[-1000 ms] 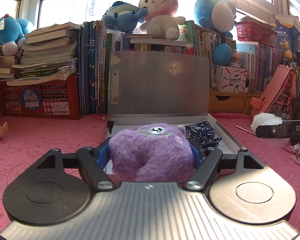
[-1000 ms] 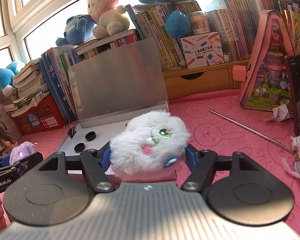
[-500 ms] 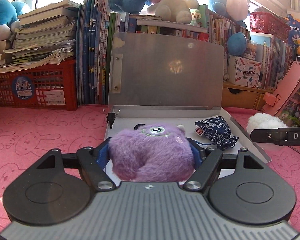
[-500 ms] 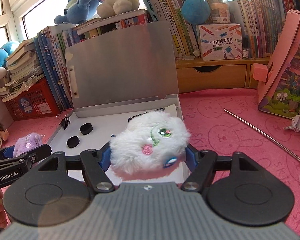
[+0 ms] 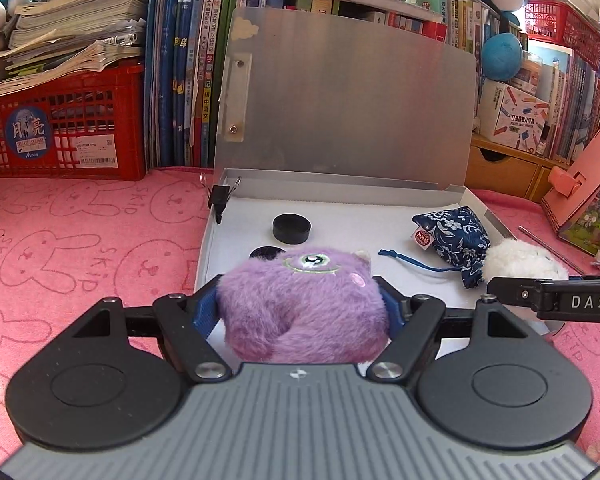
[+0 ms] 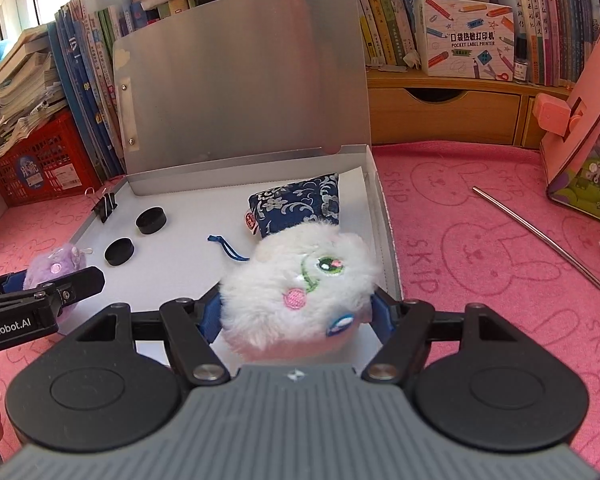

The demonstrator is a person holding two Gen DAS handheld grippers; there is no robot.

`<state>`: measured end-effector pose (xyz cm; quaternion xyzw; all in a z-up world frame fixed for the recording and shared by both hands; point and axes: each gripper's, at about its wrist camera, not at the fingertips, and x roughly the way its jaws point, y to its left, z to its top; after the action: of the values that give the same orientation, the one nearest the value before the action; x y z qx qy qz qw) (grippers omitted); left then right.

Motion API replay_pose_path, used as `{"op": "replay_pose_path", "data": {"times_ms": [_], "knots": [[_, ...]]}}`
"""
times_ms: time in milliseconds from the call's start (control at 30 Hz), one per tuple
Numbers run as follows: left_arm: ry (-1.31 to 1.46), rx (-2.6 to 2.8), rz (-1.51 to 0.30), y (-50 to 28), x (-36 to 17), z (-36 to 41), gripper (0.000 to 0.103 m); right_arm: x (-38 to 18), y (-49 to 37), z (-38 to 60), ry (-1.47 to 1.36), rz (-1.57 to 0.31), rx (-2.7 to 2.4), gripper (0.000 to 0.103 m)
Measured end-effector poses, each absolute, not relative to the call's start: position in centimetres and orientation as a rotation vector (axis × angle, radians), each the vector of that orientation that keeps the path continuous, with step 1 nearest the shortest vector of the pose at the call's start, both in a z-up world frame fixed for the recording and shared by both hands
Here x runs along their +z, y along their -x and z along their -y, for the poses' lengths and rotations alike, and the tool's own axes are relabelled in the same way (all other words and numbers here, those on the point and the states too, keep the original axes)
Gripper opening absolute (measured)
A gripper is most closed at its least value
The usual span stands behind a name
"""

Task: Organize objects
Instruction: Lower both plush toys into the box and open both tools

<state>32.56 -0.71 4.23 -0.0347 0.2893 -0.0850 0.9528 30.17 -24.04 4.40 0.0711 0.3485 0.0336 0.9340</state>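
Looking along the left gripper, its jaws are closed on the purple plush, blue pads sunk into the fur on both flanks. It hangs over the near left edge of the open box, whose lid stands upright at the back. Inside lie two black discs, a blue pouch toward the right edge with its cord trailing left, and a binder clip on the back left corner. The white floor between discs and pouch is bare, likely the best landing room. The right gripper's finger crosses the frame's right side with white fur behind it

Turning to the right wrist view, the right gripper clamps the white plush the same way, over the near right part of the box, just in front of the pouch. The box wall runs close on the right; a metal rod lies on the pink mat beyond

Both toys look light, soft and squashy; a grip across the body's middle suits them, and they should drop without harm. Room is tightest beside the pouch and the right wall
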Motion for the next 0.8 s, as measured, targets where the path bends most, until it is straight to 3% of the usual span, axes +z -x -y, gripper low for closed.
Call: {"op": "replay_pose_path", "data": {"times_ms": [800], "knots": [[-0.026,-0.112,-0.625,-37.3,2.5,2.4,0.079,2.9,-33.8,24.8,-0.192,-0.735,0.072,0.071]]}}
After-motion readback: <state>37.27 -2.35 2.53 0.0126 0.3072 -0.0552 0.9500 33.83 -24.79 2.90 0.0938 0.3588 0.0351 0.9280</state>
